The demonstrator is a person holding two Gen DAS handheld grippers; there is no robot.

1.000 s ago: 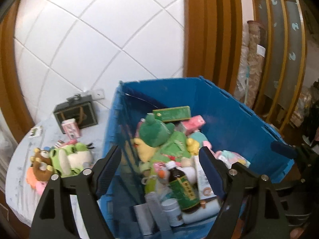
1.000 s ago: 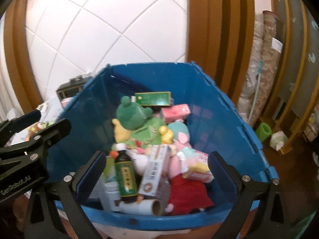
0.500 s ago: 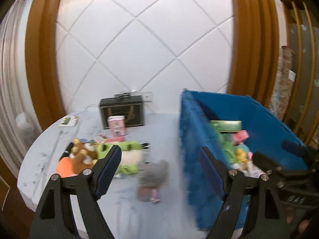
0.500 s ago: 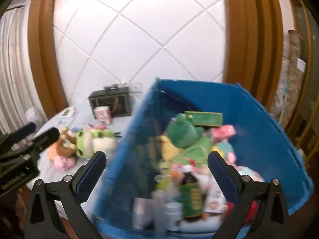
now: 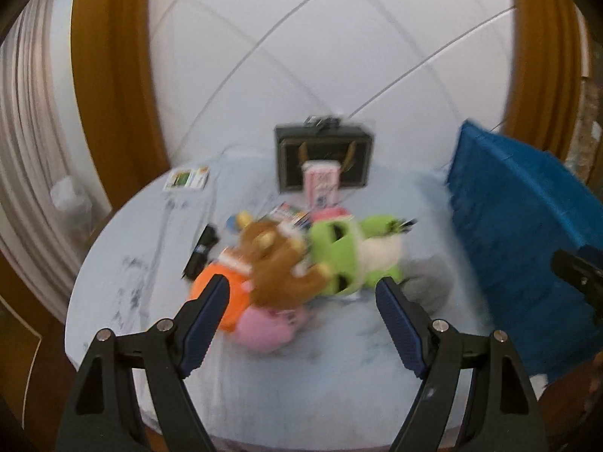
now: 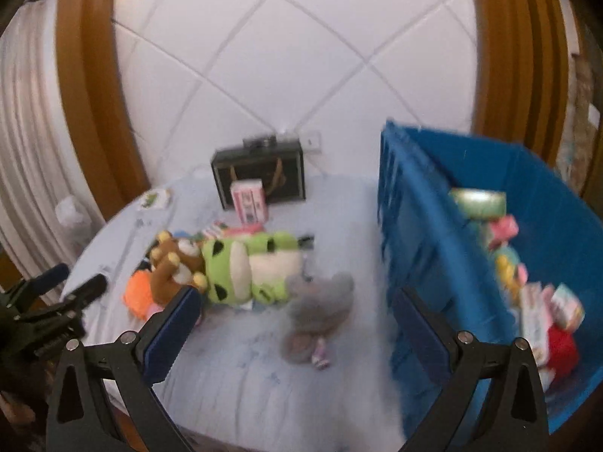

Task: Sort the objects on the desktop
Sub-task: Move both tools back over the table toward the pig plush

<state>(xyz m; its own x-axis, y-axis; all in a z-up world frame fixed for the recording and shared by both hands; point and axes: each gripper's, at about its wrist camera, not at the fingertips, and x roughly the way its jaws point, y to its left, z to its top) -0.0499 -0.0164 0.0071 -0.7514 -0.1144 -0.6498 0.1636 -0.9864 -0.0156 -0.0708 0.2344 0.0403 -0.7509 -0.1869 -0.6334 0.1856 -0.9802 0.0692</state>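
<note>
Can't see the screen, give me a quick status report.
Left gripper and right gripper open, empty. Plush toys piled on table, blue bin alongside. Nothing in the way.

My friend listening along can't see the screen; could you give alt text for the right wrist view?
Open tongs hover, empty, over a pale round table strewn with plush toys: a green frog, a brown bear and a grey one. A blue bin of toys and boxes stands on the right, a dark bag behind.
</note>
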